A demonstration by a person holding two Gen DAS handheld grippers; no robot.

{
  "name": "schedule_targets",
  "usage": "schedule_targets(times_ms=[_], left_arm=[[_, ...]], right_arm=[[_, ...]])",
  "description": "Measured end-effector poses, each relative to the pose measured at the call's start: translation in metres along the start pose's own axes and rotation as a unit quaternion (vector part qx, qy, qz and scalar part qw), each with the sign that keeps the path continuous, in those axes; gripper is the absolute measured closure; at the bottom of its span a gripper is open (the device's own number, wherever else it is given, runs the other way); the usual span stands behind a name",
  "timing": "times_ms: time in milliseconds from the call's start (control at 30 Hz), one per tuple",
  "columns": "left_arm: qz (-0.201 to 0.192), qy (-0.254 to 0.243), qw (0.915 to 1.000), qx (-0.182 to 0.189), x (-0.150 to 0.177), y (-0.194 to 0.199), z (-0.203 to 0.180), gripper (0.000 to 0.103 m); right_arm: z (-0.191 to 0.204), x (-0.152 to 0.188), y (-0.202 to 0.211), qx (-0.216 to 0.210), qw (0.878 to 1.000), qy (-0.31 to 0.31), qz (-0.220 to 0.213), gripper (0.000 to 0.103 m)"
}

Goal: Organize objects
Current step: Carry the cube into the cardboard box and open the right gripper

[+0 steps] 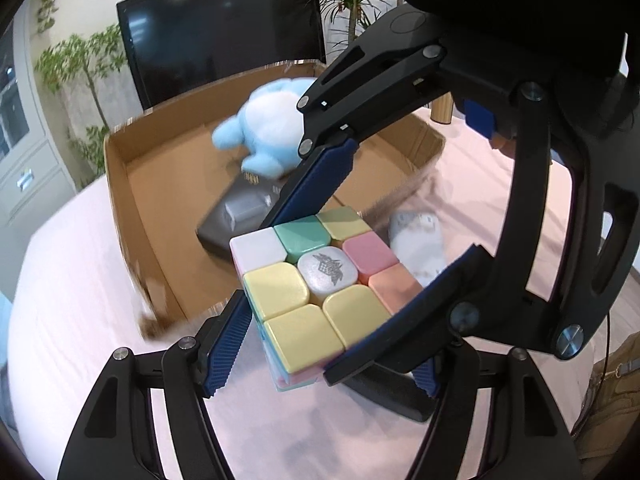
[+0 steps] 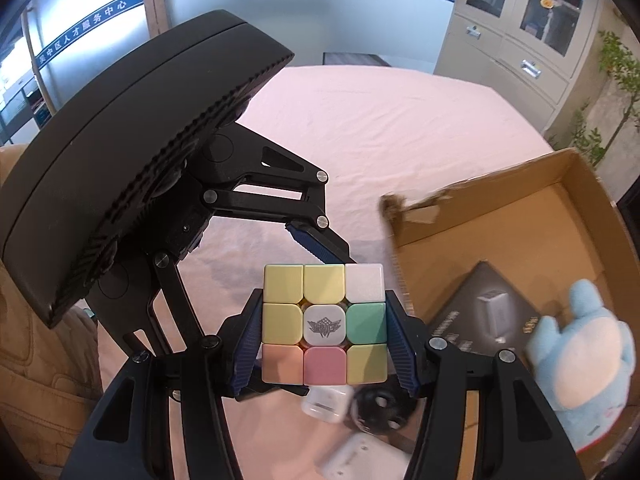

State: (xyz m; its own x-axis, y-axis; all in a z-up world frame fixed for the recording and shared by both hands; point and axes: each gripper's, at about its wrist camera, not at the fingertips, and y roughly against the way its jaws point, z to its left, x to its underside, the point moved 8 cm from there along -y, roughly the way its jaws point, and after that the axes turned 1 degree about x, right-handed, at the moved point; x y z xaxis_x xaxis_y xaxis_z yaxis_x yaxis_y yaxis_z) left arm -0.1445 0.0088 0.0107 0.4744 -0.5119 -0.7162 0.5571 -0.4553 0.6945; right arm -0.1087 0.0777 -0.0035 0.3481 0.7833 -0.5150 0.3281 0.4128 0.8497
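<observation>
Left wrist view: pastel cube (image 1: 316, 276) up in the air over the pink-covered surface (image 1: 80, 280), just short of the near wall of the cardboard box (image 1: 120, 184). Right tool (image 1: 300, 296) clamped across it, pads on two opposite faces. Left tool (image 1: 324, 360) bracketing the same cube from below, one pad touching; firm grip or not, cannot tell. Box ahead and leftward, blue plush (image 1: 264, 128) inside.

Right wrist view: cube square between own pads, box open to the right. Probably a short carry rightward over the wall, right tool better placed.

Pastel puzzle cube (image 2: 324, 324) with silver logo centre, blue-white plush toy (image 1: 272, 128), brown cardboard box (image 1: 120, 184), pink tablecloth (image 2: 380, 120)
</observation>
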Motion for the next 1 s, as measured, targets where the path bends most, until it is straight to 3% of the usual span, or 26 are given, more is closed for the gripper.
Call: schedule_targets(times_ms=[133, 300, 400, 667, 833, 867, 1000], left_arm=[[-0.013, -0.010, 0.9998, 0.007, -0.039, -0.004, 0.019, 0.033], [-0.009, -0.017, 0.9996, 0.020, -0.069, -0.031, 0.039, 0.033], [0.005, -0.011, 0.9991, 0.040, -0.080, -0.063, 0.052, 0.032], [0.055, 0.026, 0.9977, 0.030, -0.089, -0.146, 0.096, 0.033], [0.059, 0.027, 0.9978, 0.010, -0.089, -0.155, 0.106, 0.028], [0.059, 0.026, 0.9979, 0.003, -0.088, -0.155, 0.108, 0.021], [0.059, 0.043, 0.9973, -0.010, -0.083, -0.150, 0.117, 0.021]], right_arm=[[-0.036, -0.040, 0.023, 0.017, 1.000, -0.006, -0.013, 0.048], [-0.080, -0.041, 0.040, 0.031, 0.999, -0.028, -0.012, 0.048], [-0.109, -0.031, 0.030, 0.037, 0.998, -0.047, 0.000, 0.048], [-0.172, -0.004, 0.000, 0.052, 0.992, -0.111, 0.005, 0.048], [-0.180, 0.005, -0.006, 0.079, 0.990, -0.120, 0.004, 0.047], [-0.179, 0.007, -0.005, 0.084, 0.989, -0.119, 0.005, 0.046], [-0.178, 0.009, 0.006, 0.111, 0.986, -0.123, -0.017, 0.037]])
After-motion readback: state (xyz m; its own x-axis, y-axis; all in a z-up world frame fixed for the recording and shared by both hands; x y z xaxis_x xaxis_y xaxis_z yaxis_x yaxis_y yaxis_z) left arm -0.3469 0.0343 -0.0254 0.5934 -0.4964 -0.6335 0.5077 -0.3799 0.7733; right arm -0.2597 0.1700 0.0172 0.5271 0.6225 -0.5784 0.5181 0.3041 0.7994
